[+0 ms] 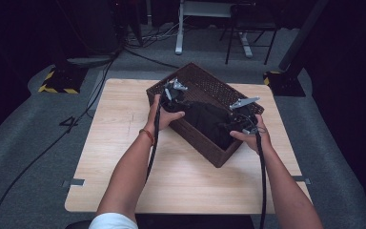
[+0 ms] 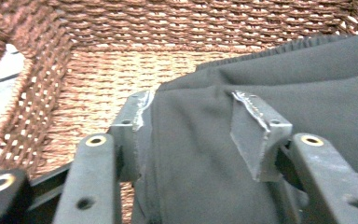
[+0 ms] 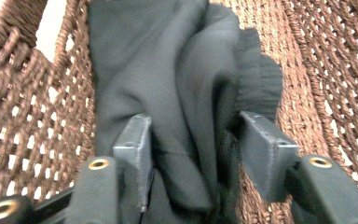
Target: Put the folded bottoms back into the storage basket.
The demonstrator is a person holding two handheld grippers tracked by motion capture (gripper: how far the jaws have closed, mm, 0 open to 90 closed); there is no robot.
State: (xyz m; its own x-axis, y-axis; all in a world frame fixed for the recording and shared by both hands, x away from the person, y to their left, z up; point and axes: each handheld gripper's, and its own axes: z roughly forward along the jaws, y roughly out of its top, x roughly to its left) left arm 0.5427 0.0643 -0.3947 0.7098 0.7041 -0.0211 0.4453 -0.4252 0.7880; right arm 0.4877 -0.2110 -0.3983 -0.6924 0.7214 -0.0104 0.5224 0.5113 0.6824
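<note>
A dark brown wicker basket (image 1: 198,71) stands askew on the far half of the wooden table (image 1: 119,152). A black garment (image 1: 209,119) lies inside it. My left gripper (image 1: 174,93) reaches into the basket's left end and my right gripper (image 1: 240,117) into its right end. In the left gripper view the jaws (image 2: 193,109) stand apart with the flat black cloth (image 2: 307,79) between them, over the woven floor (image 2: 98,84). In the right gripper view the jaws (image 3: 196,128) are apart around a loose fold of the cloth (image 3: 158,60), close to the basket wall (image 3: 335,60).
Bare tabletop lies in front of and to the left of the basket. Beyond the table, on the grey floor, are a yellow-and-black striped base (image 1: 57,83), cables (image 1: 147,57), a white desk leg (image 1: 178,33) and a chair (image 1: 250,28).
</note>
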